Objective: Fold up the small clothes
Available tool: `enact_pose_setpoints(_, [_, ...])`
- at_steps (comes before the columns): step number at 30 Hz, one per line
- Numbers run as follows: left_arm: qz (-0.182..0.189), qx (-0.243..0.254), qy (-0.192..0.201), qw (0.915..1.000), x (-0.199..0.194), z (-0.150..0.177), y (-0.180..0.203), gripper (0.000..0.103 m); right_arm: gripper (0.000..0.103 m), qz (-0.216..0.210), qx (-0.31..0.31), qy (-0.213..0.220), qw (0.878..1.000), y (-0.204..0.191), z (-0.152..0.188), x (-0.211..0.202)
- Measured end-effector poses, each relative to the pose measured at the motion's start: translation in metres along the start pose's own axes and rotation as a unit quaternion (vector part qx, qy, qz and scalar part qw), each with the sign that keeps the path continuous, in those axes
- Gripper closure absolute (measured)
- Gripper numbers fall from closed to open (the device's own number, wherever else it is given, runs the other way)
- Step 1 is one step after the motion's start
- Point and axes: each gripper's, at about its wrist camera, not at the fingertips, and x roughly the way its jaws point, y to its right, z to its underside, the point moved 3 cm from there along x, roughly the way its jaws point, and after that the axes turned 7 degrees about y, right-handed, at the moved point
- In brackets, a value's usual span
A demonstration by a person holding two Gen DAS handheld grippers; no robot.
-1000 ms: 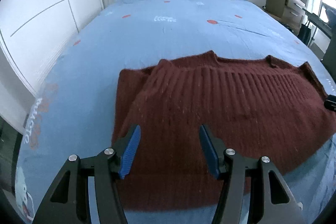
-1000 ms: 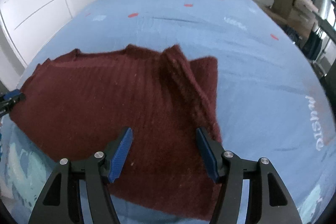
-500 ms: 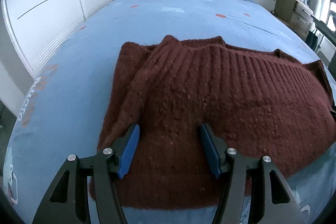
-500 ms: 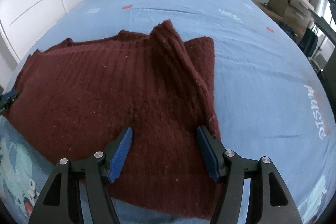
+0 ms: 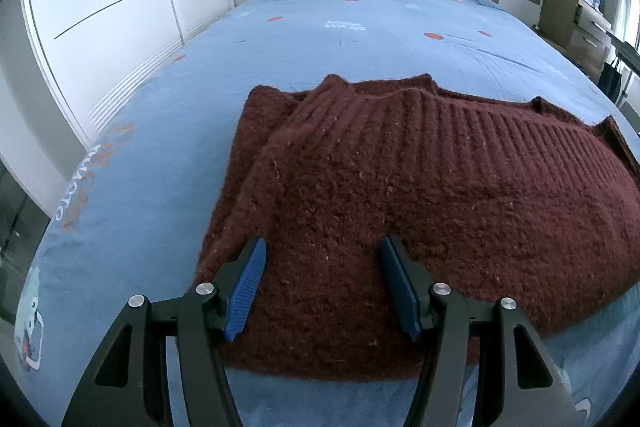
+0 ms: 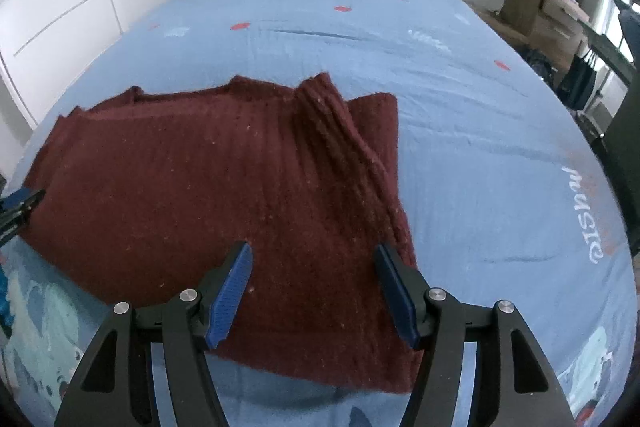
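With both sleeves already turned in over the body, lies as a wide flat band across the blue bed (image 5: 360,39): dark red knitted sweater (image 5: 420,187), partly folded. Left hand-held gripper (image 5: 322,285) and right hand-held gripper (image 6: 312,287) both spread wide over its near hem, grasping nothing. Probably remaining: the final crosswise fold.

The blue bedsheet (image 6: 460,75) bears the printed word "music" (image 6: 588,215) near its right edge.
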Motion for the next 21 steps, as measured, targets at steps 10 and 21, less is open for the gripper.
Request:
enact_pose_setpoints(10, [-0.001,-0.002,-0.003,1.0000,-0.004,0.002,-0.001,0.048,0.037,0.003,0.009,-0.010,1.000,0.009,0.021,0.009])
enact_pose_setpoints(21, [0.033,-0.031,-0.022,0.9987,-0.023,0.006,-0.011,0.045,0.037,-0.001,0.015,-0.027,1.000,0.013,0.037,-0.013])
